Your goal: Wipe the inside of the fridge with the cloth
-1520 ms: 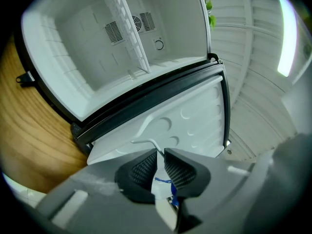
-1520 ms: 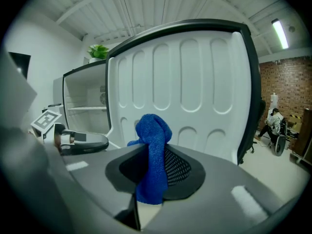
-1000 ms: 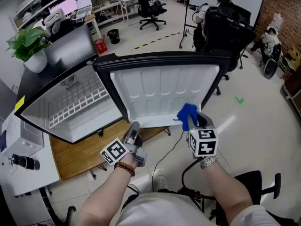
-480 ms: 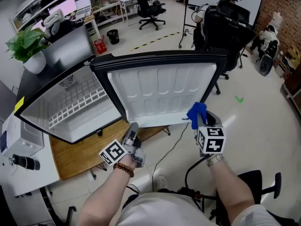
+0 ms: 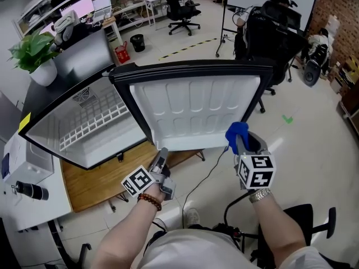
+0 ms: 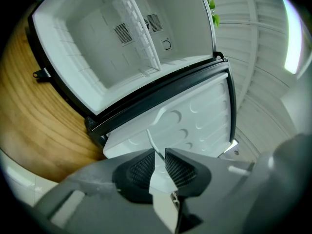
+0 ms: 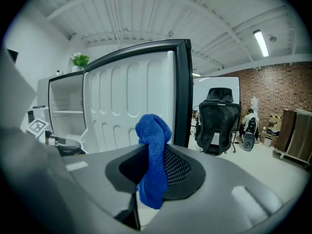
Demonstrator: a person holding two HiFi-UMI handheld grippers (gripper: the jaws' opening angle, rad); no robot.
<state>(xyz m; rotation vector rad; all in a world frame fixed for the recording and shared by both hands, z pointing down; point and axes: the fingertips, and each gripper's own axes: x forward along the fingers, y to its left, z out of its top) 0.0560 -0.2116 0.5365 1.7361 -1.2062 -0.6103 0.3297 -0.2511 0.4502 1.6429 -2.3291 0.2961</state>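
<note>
The open fridge (image 5: 109, 143), centre-left, holds a wire shelf (image 5: 92, 123). The left gripper's (image 5: 161, 153) jaws, just opening, narrowly straddle the door (image 5: 196, 111) edge. The right gripper (image 5: 239, 143) clamps the blue cloth (image 5: 235, 130). Rear vents (image 6: 124, 32) show only in the left gripper view.

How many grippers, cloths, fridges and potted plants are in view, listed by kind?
Grippers: 2, left gripper and right gripper
Blue cloth: 1
Fridge: 1
Potted plant: 1
Total: 5
</note>
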